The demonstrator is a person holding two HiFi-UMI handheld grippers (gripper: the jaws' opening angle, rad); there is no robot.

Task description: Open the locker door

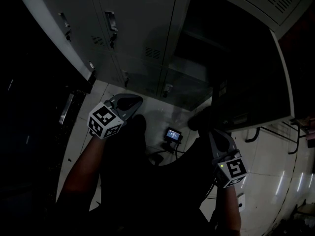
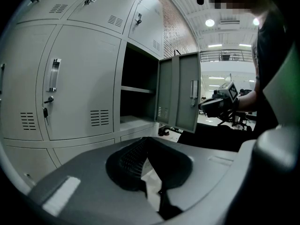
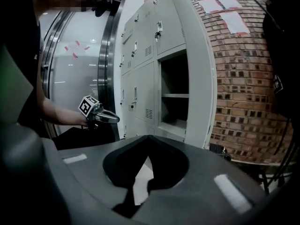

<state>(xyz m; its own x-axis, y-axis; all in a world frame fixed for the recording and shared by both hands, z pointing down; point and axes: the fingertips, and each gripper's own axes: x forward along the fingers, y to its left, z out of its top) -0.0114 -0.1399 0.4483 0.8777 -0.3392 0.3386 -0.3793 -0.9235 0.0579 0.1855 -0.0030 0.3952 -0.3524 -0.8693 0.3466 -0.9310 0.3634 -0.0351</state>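
Grey lockers [image 2: 79, 78], locker door [image 2: 180, 90] open; left gripper [image 2: 146, 139], right gripper [image 3: 149, 138] closed, empty.

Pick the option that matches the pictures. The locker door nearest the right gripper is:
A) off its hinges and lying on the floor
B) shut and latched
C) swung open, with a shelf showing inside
C: in the left gripper view the locker door stands swung out from the cabinet, and a shelf shows in the dark space behind it.
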